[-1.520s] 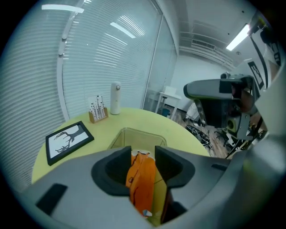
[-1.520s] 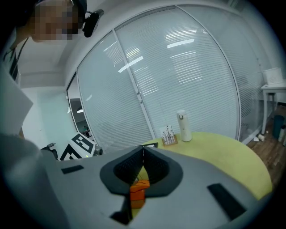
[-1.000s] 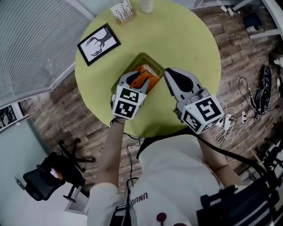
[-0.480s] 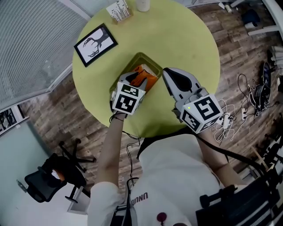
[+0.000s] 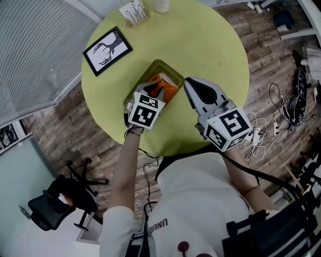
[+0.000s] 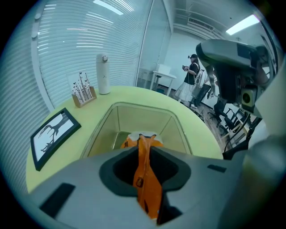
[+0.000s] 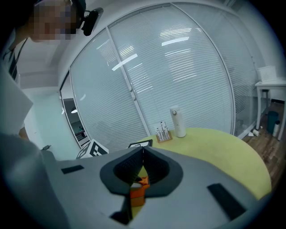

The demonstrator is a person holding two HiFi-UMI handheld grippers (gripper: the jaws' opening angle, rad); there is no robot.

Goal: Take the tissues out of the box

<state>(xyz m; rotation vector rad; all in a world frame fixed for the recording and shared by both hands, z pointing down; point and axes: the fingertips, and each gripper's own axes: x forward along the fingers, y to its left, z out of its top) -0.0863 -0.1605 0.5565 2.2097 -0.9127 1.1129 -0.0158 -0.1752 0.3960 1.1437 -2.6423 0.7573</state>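
Note:
An orange tissue pack lies in the yellow-green box on the round table. My left gripper reaches into the box from the near side. Its jaws are closing, and in the left gripper view the orange pack is pinched narrow between the left gripper's pads, above the box wall. My right gripper hovers just right of the box with its tips together and nothing between them. In the right gripper view the tips of the right gripper meet, and the orange pack shows beyond them.
A framed deer picture lies at the table's left. A wooden card holder and a white bottle stand at the far edge. An office chair and cables are on the floor. A person stands far off.
My left gripper has edged slightly further over the box. The right gripper has hardly moved.

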